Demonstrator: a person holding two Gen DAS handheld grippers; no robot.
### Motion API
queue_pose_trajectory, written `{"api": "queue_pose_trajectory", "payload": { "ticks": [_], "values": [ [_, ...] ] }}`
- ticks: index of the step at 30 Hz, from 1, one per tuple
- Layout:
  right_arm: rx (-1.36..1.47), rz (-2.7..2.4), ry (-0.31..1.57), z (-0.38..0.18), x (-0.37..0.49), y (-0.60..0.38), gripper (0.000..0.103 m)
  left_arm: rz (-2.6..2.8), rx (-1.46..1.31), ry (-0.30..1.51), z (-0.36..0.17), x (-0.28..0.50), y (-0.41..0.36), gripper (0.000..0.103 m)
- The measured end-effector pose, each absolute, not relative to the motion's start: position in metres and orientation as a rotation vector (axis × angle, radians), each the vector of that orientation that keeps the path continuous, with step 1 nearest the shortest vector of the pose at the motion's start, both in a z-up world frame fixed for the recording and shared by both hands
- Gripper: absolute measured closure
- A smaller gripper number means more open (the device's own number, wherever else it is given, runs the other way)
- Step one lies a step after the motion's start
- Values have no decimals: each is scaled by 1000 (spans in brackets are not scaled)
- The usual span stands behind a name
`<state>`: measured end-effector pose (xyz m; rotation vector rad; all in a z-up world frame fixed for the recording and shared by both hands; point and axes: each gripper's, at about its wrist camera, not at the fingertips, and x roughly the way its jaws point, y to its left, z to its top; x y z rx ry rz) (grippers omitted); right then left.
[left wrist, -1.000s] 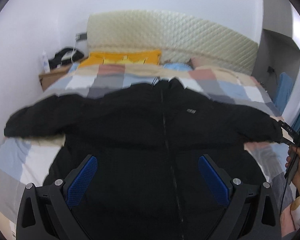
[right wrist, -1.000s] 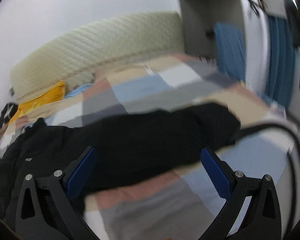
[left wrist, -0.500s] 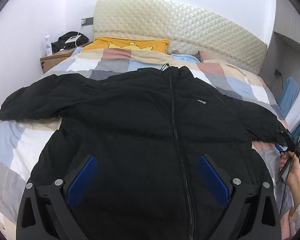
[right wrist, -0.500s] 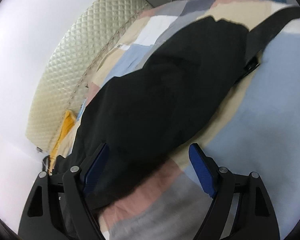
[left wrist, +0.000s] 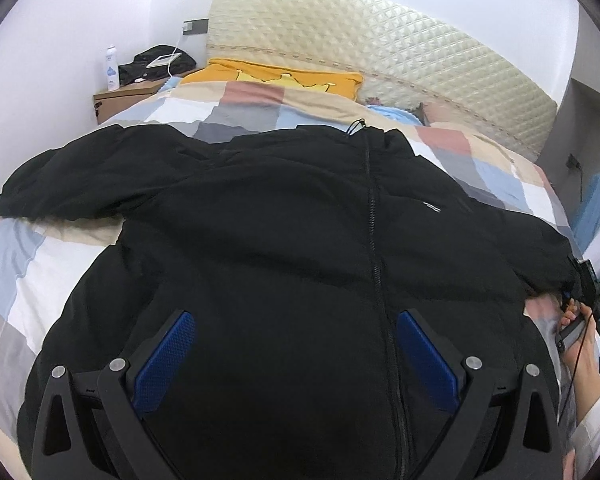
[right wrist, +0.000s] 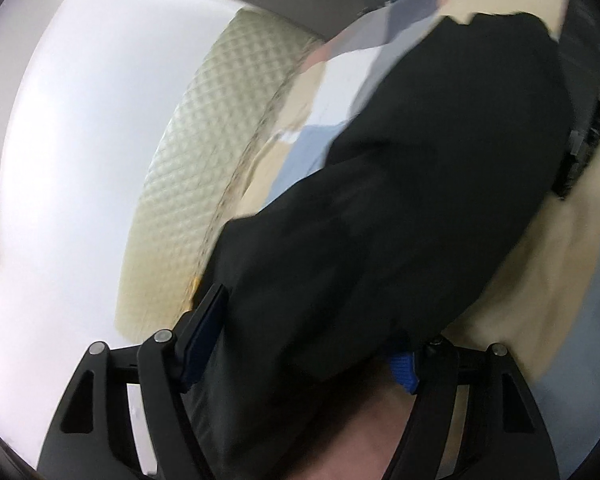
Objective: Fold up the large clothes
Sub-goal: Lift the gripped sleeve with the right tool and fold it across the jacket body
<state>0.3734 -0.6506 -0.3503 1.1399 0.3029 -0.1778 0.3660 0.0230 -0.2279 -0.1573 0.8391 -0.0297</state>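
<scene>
A large black zip jacket [left wrist: 300, 248] lies spread front up on the patchwork bed cover [left wrist: 16, 264], both sleeves stretched out sideways. My left gripper [left wrist: 296, 360] is open and empty, hovering over the jacket's lower front near the zip. My right gripper [right wrist: 304, 344] is at the jacket's right sleeve [right wrist: 400, 208]; the sleeve lies between its open jaws, which are partly narrowed. In the left wrist view the right gripper [left wrist: 580, 300] shows at the sleeve's cuff, held by a hand.
A quilted cream headboard [left wrist: 380, 44] and a yellow pillow [left wrist: 284, 76] are at the far end. A wooden nightstand [left wrist: 124, 96] with a bottle and dark items stands at the far left. A black strap [right wrist: 580, 148] lies beside the sleeve.
My right gripper has rolled and pushed in onto the right sleeve, its jaws narrowing around it. My left gripper has dropped slightly closer over the jacket's front.
</scene>
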Motion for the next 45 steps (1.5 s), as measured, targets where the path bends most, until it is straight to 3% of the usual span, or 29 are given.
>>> {"api": "queue_pose_trajectory", "payload": {
  "ticks": [3,7,10,16,24,26,30,37,45],
  "values": [
    [1194,-226,219,-359,365,-662,28,-23,-153,832,-232,372,20,1],
    [1165,-263,163,-357,367,-675,18,-21,-122,812,-238,375,14,1],
    [1151,-281,134,-360,368,-687,18,-18,-107,807,-239,378,11,1],
    [1197,-357,47,-364,363,-699,28,1,-76,815,-245,382,9,1],
    [1037,-349,84,-319,358,-695,30,79,-66,752,-221,379,16,1],
    [1003,-351,84,-297,359,-696,35,85,-57,742,-216,377,18,1],
    [906,-374,179,-247,373,-695,86,82,-62,754,-211,372,26,1],
    [651,-359,223,-139,382,-653,92,104,-129,703,-180,348,58,1],
    [214,-318,237,-27,391,-506,93,112,-192,715,-167,308,108,1]
  ]
}}
